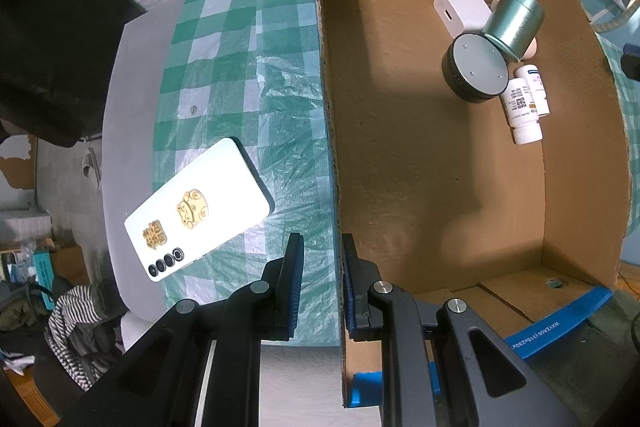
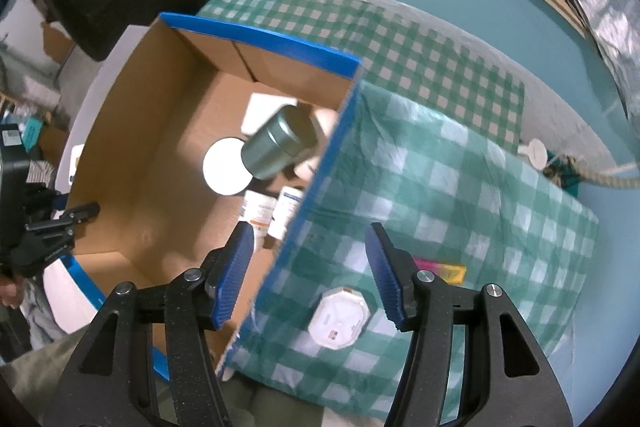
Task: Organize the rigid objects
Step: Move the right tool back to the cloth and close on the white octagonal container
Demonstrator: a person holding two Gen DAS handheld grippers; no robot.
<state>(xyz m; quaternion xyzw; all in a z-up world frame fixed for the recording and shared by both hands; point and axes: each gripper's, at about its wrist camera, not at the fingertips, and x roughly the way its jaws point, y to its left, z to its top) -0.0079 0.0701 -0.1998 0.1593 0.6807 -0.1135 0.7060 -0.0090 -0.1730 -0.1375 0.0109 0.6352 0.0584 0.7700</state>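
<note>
A cardboard box (image 1: 400,155) with blue-taped edges holds a green tin (image 1: 514,23), a round black speaker (image 1: 474,67), a white charger (image 1: 460,9) and two white bottles (image 1: 522,107). My left gripper (image 1: 320,247) straddles the box's left wall (image 1: 330,131), pads close around it. A white phone (image 1: 198,209) lies on the checked cloth left of the box. My right gripper (image 2: 310,251) is open and empty above the box's right wall (image 2: 316,183); a white octagonal object (image 2: 338,317) lies on the cloth between its fingers. The box also shows in the right wrist view (image 2: 132,155).
A green checked cloth (image 2: 460,187) covers a round white table (image 1: 128,75). A pink and yellow flat item (image 2: 440,271) lies by the right finger. A white disc (image 2: 534,153) and a rope (image 2: 600,179) lie at the far right. A dark block (image 1: 52,27) stands at the back left.
</note>
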